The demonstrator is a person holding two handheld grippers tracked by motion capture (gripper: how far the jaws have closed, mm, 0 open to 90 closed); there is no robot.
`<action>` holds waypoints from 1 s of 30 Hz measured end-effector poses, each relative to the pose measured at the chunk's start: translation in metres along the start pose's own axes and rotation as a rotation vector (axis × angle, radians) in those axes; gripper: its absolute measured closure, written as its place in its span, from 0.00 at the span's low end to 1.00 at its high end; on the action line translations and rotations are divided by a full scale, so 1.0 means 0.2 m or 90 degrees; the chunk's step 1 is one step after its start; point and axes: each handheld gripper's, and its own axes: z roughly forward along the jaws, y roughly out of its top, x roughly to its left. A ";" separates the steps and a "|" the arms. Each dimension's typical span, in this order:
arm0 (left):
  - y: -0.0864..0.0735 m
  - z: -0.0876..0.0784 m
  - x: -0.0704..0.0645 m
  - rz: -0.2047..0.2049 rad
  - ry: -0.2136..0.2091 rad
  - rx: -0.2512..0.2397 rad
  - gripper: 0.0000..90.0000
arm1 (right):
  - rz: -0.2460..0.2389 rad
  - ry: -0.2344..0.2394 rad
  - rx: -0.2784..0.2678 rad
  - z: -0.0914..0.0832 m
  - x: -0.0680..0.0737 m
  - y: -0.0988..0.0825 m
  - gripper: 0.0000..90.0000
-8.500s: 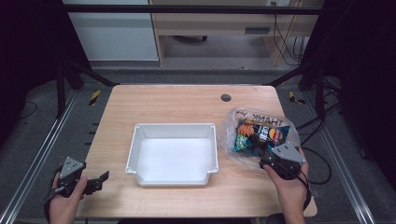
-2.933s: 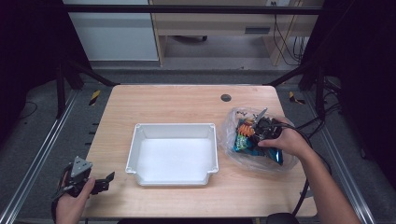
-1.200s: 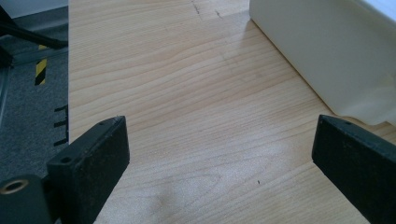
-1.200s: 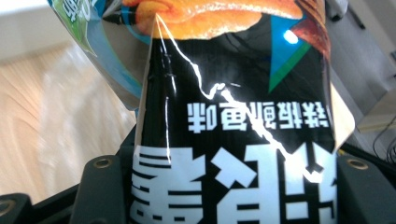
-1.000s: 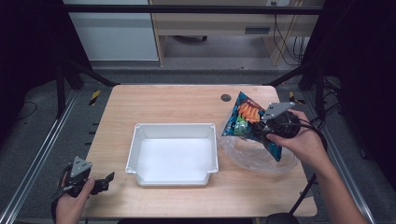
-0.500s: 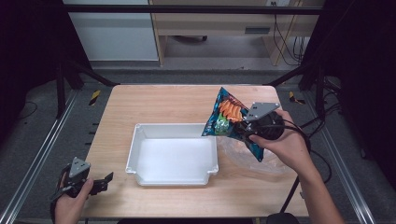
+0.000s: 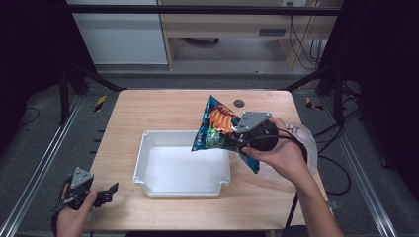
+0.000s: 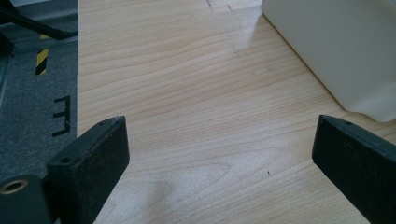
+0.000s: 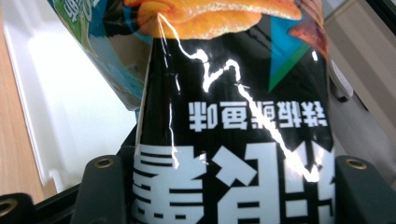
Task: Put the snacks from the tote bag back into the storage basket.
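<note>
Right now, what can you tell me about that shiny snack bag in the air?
The snack bag is a glossy, crinkly foil packet, blue and black, with orange snacks pictured and big white printed characters. It looks puffed and sealed. The right gripper is shut on it, its black jaws pressing either side, holding it tilted in the air above the right edge of the white tray. Nothing else touches it.

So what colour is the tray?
White; the tray shows best in the high view.

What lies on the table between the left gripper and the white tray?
Nothing: between the left gripper and the white tray there is bare wooden table, as the left gripper view shows.
</note>
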 end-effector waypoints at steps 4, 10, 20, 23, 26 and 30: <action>-0.01 -0.01 0.01 -0.005 -0.001 -0.002 0.04 | -0.010 0.010 -0.013 0.03 0.02 0.05 0.44; -0.01 -0.01 0.01 -0.014 -0.002 -0.011 0.04 | -0.020 0.025 -0.026 0.08 0.06 0.12 0.44; -0.01 -0.01 0.02 -0.015 -0.004 -0.010 0.04 | -0.042 0.051 -0.038 0.17 0.11 0.23 0.44; -0.01 -0.01 0.02 -0.016 -0.005 -0.013 0.04 | -0.049 0.061 -0.038 0.20 0.12 0.27 0.44; -0.01 -0.01 0.02 -0.019 -0.006 -0.016 0.04 | -0.049 0.069 -0.041 0.24 0.13 0.30 0.44; -0.01 -0.01 0.02 -0.016 -0.007 -0.015 0.04 | -0.055 0.078 -0.038 0.27 0.14 0.33 0.44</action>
